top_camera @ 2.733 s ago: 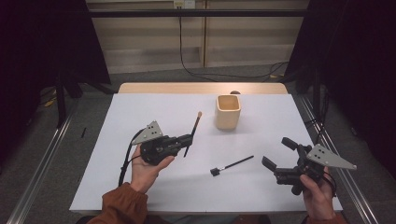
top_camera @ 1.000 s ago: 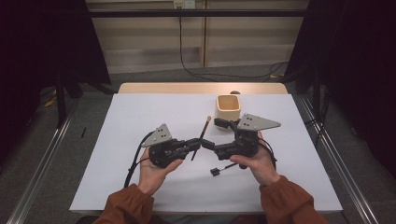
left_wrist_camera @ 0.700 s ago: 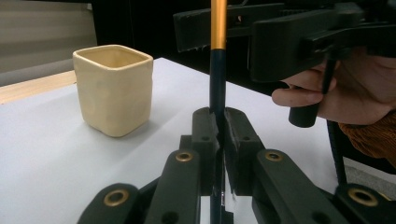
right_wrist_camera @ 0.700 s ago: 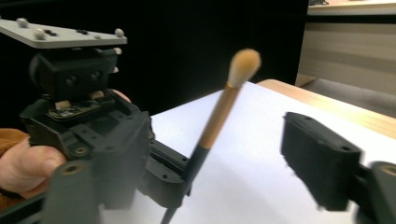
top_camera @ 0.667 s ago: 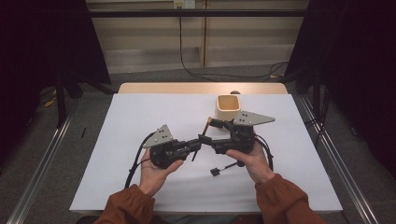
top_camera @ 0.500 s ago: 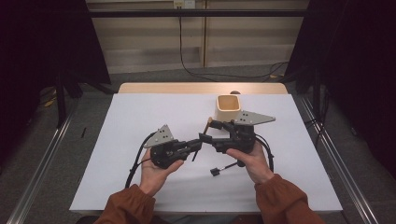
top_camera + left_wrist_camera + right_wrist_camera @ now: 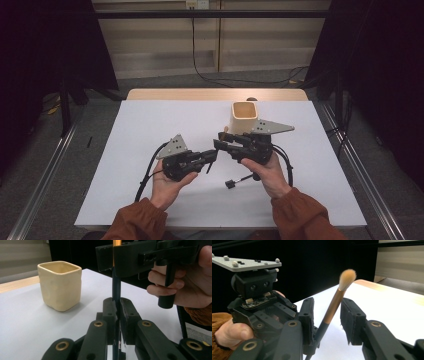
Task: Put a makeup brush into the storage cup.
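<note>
At the left of the high view, the left gripper (image 7: 212,156) sits in the person's left hand (image 7: 167,182) above the white table (image 7: 125,150), with its jaws pressed together on the dark lower handle of a makeup brush (image 7: 218,150). In the left gripper view that handle (image 7: 116,290) rises straight up out of the closed jaws, clamped tight between their pads. Just to the right, tip to tip with it, the right gripper (image 7: 220,144) is held in the right hand (image 7: 267,170); its jaws have just been closing and stand either side of the brush's upper part. In the right gripper view the copper ferrule and the pale bristle tuft (image 7: 347,277) lean between the two pads (image 7: 308,317) with a gap showing on the right side, so the pads are not yet pressing on it. Beyond the right gripper stands a cream square cup (image 7: 245,117), and a second thin black brush (image 7: 237,181) lies on the table near the right hand.
</note>
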Motion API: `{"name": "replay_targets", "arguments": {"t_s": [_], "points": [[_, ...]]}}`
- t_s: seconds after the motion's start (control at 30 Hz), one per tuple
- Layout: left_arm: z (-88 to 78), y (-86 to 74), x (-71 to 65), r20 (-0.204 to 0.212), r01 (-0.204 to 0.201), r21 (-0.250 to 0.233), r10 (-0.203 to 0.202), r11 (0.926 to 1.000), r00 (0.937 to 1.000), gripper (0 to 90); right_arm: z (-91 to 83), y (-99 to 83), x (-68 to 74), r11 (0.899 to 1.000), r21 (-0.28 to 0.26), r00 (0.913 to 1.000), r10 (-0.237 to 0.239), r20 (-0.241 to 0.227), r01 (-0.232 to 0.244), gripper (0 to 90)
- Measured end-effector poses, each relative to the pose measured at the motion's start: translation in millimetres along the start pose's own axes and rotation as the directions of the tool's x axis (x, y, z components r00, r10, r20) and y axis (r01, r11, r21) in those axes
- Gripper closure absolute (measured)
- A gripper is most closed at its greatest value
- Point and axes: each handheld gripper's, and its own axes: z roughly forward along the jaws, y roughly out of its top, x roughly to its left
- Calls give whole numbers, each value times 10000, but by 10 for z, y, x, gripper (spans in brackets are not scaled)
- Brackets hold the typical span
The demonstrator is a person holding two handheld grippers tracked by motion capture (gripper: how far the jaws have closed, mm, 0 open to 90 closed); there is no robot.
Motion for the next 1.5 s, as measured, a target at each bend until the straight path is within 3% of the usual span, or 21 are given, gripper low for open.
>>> {"name": "replay_targets", "arguments": {"t_s": [0.2, 0.3, 0.6, 0.77, 0.97, 1.33, 1.5], "points": [[28, -22, 0, -1, -13, 59, 13, 10000, 10000, 838, 9, -9, -28, 9992, -12, 9990, 403, -195, -403, 813], [42, -31, 3, -10, -137, 119, 137, 9998, 9999, 838, 17, -8, -27, 9983, 47, 9977, 584, -339, -583, 836], [45, -45, 1, 168, -120, 7, 119, 9999, 9998, 831, 16, -1, 4, 9992, 90, 9986, 400, -355, -397, 840], [53, -39, -16, 190, -182, 8, 182, 9998, 9997, 773, 12, 8, 25, 9994, 109, 9980, 342, -525, -337, 840], [60, -34, -15, 46, -159, 89, 159, 9998, 9999, 623, 17, 8, 36, 9996, 146, 9981, 252, -565, -244, 840], [105, 0, -39, -399, -138, 302, 150, 9994, 9991, 88, 15, 16, 42, 9998, 115, 9975, 154, -685, -146, 840], [105, 10, -39, -353, -138, 228, 146, 9996, 9993, 22, -3, 25, 35, 9999, 92, 9977, 106, -666, -100, 840]]}}
